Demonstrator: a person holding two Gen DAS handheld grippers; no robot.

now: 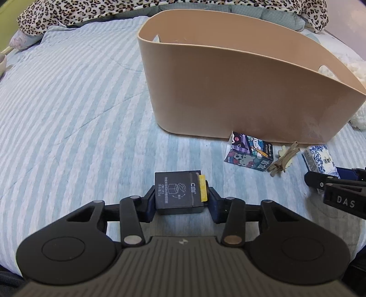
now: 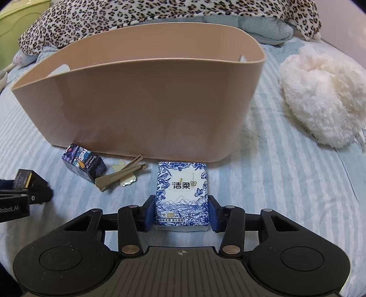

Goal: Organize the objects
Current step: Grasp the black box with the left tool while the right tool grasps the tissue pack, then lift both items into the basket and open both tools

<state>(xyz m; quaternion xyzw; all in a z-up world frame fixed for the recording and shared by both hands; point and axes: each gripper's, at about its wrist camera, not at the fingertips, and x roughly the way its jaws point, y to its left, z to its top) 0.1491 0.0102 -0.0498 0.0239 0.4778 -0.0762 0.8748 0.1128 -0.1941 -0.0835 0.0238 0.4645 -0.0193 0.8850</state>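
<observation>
My left gripper [image 1: 180, 201] is shut on a small black box [image 1: 177, 192] with a yellow tab, low over the striped bed sheet. My right gripper [image 2: 181, 211] is shut on a blue-and-white tissue pack [image 2: 181, 194], also seen at the right edge of the left wrist view [image 1: 319, 160]. A tan plastic bin [image 1: 240, 86] stands just beyond both; it also shows in the right wrist view [image 2: 141, 102]. A cartoon-printed box [image 1: 248, 150] [image 2: 83, 163] and tan hair clips [image 1: 283, 158] [image 2: 121, 177] lie at the bin's front wall.
A fluffy white plush [image 2: 320, 96] lies right of the bin. A leopard-print blanket [image 2: 160, 13] runs along the far side of the bed. The striped sheet [image 1: 68, 102] stretches out to the left.
</observation>
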